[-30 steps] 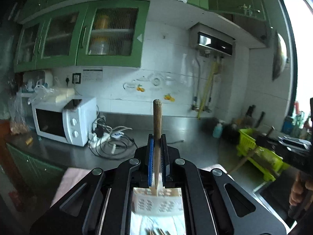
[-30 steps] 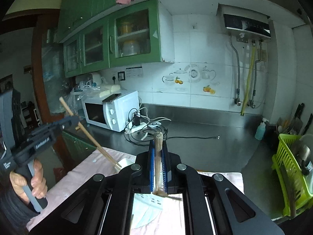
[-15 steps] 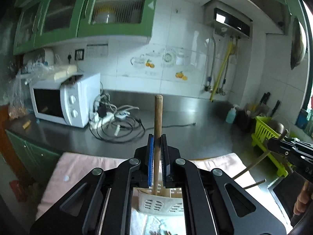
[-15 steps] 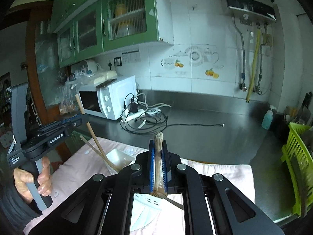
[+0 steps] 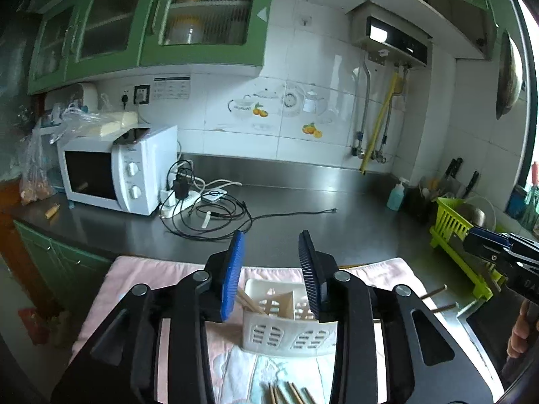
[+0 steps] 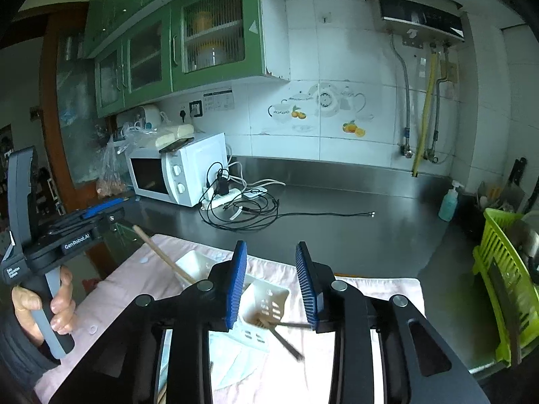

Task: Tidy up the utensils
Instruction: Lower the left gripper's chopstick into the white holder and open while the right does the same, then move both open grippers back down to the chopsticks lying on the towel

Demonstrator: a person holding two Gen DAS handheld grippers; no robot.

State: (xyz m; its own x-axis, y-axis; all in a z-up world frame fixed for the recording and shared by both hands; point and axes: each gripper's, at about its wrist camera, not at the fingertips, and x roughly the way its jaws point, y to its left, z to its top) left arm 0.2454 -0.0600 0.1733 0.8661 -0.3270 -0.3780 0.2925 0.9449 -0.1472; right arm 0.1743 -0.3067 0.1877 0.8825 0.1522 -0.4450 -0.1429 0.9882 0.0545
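Now both grippers stand open, jaws just parted; the left gripper (image 5: 271, 269) has let go its chopstick (image 5: 247, 302), which leans in the white utensil basket (image 5: 289, 335) on the pink towel (image 5: 134, 276); the right gripper (image 6: 271, 282) released its own above the same basket.

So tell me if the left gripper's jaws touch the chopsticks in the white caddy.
Apart. The left wrist view shows the left gripper with jaws just opened and nothing between them; the chopsticks stand in the white caddy below.

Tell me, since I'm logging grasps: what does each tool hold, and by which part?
Nothing. Both the left tool and right tool have just been opening, nothing between them; the wooden chopsticks stand in the white slotted plastic holder.
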